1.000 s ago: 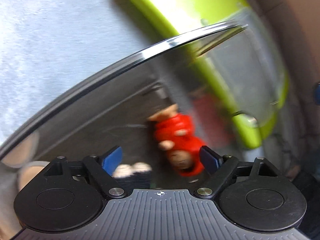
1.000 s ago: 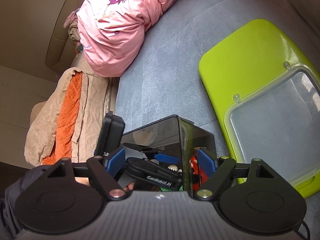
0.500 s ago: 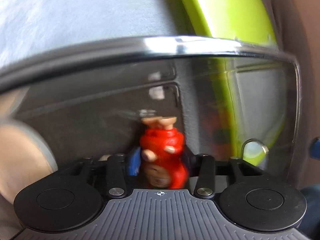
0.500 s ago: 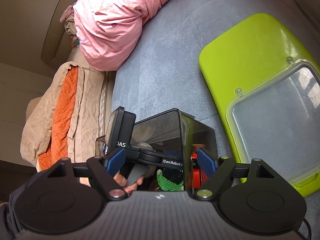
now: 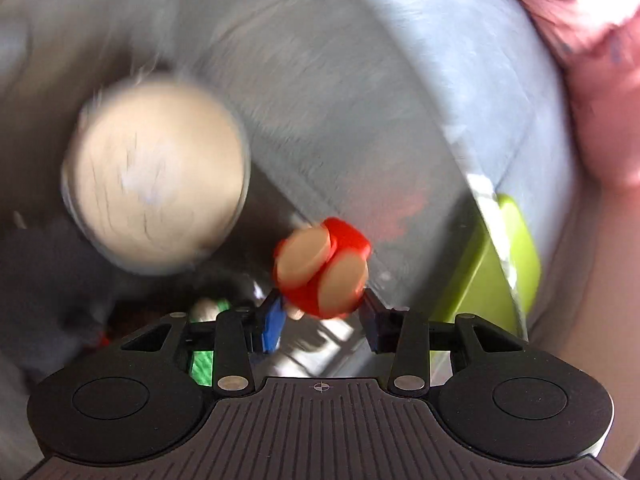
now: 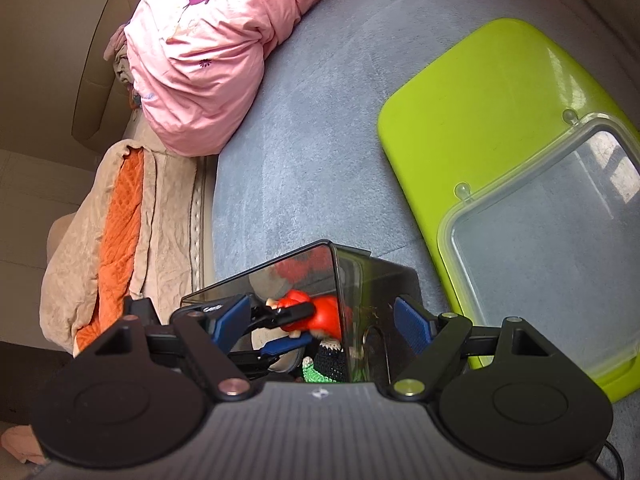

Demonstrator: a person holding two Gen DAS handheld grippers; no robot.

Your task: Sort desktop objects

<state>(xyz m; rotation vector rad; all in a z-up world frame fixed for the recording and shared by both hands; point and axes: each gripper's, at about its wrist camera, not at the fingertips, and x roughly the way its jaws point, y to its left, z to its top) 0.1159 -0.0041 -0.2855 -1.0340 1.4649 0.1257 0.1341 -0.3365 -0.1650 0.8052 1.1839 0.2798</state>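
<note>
Left hand-held gripper (image 5: 322,316) clamps the red toy figure (image 5: 324,268) inside the dark bin (image 6: 360,280); right hand-held gripper (image 6: 324,320) gapes.

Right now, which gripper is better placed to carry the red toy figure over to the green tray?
The left gripper: it is already shut on the red toy figure. The right gripper is open around the dark box, and the green tray lies beyond.

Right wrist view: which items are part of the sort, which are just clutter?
In play:
- red figure, held by left gripper
- dark bin, between the right gripper's open jaws
- green crochet toy in bin
- green tray
- clear lid

Lying about:
- pink quilt
- orange-beige blanket
</note>
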